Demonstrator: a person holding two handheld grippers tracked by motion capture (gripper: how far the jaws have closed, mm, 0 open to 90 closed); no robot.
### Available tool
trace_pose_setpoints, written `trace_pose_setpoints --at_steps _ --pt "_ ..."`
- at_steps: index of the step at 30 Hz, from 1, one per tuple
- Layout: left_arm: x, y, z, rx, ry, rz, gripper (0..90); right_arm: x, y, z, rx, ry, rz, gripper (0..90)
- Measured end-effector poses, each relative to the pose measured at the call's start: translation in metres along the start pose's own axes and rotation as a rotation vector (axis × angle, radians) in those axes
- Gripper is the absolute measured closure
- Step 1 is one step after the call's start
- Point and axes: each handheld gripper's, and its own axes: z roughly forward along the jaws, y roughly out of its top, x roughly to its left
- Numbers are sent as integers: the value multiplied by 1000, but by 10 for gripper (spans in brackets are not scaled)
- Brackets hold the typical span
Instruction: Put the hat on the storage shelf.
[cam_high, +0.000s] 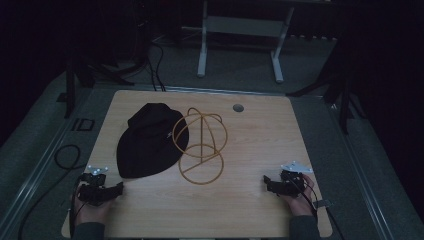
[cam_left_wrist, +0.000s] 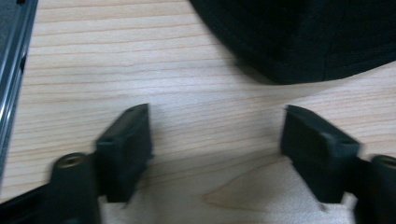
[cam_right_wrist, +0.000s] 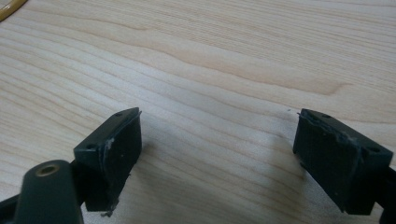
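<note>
A black bucket hat (cam_high: 150, 141) lies on the wooden table (cam_high: 260, 145), left of centre. Beside it on the right stands a gold wire hat stand (cam_high: 201, 146), its ring base flat on the wood. My left gripper (cam_high: 119, 187) rests near the front left corner, just short of the hat's brim, open with nothing between its jaws. In the left gripper view the hat's edge (cam_left_wrist: 299, 42) lies ahead of the gripper (cam_left_wrist: 217, 122). My right gripper (cam_high: 266, 181) sits near the front right, open and empty over bare wood (cam_right_wrist: 219, 126).
A round grommet (cam_high: 238, 108) marks the table's far edge. Cables (cam_high: 65, 155) trail on the floor at the left. A white desk frame (cam_high: 240, 40) stands beyond the table. A sliver of the stand's ring (cam_right_wrist: 10, 9) shows in the right gripper view.
</note>
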Motion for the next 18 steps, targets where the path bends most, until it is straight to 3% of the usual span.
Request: trace_pose_setpoints --at_steps 5,18 --pt "4 1 -2 6 -12 -11 378 0 0 0 0 0 0 151" --pt "2 6 -12 -6 -34 9 403 0 0 0 0 0 0 151"
